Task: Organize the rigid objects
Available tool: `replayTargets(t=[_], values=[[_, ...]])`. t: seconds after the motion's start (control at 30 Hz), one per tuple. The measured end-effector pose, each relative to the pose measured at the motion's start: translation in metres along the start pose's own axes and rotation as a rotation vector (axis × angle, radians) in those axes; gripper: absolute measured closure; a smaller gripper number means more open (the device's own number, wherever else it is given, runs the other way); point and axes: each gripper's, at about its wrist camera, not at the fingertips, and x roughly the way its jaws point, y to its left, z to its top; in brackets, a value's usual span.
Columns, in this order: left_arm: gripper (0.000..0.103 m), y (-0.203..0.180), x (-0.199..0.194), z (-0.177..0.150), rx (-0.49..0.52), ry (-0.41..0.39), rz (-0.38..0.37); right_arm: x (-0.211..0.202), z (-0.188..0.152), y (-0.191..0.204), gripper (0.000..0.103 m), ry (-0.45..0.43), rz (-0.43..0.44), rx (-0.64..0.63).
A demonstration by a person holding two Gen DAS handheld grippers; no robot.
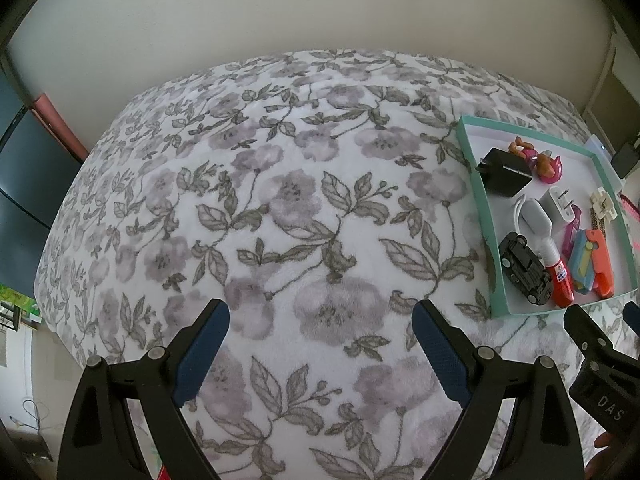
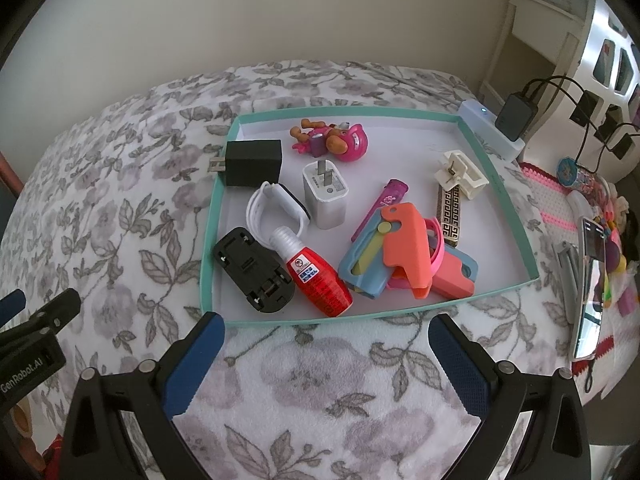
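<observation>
Blue-padded right gripper (image 2: 326, 330) gapes empty at lower frame, just below the teal-rimmed white cardboard tray (image 2: 496, 196) of small toys; left gripper (image 1: 320, 318), likewise wide, has it at right.

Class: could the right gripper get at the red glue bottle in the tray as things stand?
Probably yes: the right gripper is open, and the red glue bottle lies uncovered just behind the teal tray's low near wall.
</observation>
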Motion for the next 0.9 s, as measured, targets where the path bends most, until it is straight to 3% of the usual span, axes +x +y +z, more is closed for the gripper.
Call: replayTargets(t=[0.9], values=[[0.01, -0.0018, -0.0024, 0.001, -0.007, -0.002, -0.011, 0.0024, 0.0001, 0.0019, 0.0, 0.013, 0.0, -0.019]])
